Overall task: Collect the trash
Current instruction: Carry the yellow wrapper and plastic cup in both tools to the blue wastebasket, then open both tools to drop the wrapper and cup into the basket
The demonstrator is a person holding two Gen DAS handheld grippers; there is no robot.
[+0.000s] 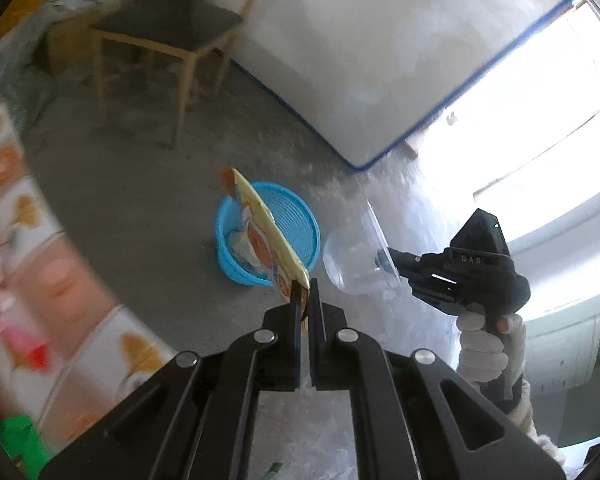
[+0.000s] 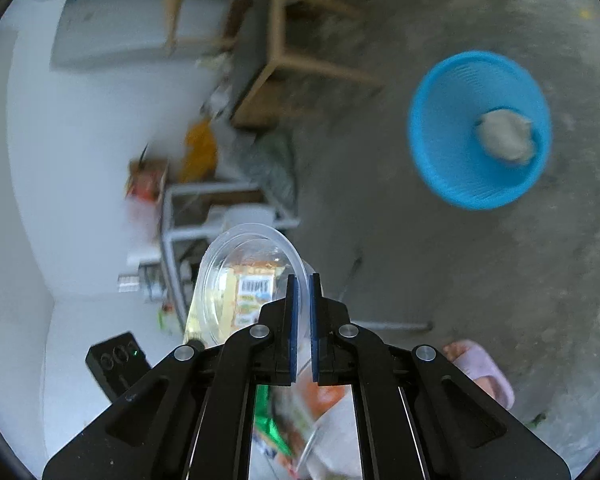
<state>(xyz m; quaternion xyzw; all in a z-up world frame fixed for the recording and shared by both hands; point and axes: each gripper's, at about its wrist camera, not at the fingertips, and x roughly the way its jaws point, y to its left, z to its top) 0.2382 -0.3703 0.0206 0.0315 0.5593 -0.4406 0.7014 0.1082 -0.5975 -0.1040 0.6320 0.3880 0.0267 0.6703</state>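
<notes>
My left gripper [image 1: 305,290] is shut on a flat yellow snack wrapper [image 1: 266,232] that sticks up and away over the floor. Behind the wrapper a blue plastic basket [image 1: 300,216] sits on the concrete floor with some trash in it. To the right, a gloved hand holds my right gripper [image 1: 380,261], shut on the rim of a clear plastic cup [image 1: 350,258]. In the right wrist view my right gripper [image 2: 303,280] pinches the clear cup [image 2: 244,276] by its wall. The blue basket [image 2: 440,152] lies upper right with a grey crumpled lump [image 2: 506,138] inside.
A wooden chair [image 1: 168,36] stands beyond the basket near a white mattress [image 1: 380,60] leaning on the wall. Printed cartons [image 1: 40,260] are stacked at left. A metal shelf [image 2: 220,216] with clutter, a pink slipper [image 2: 480,368] and packaging [image 2: 284,428] are on the floor.
</notes>
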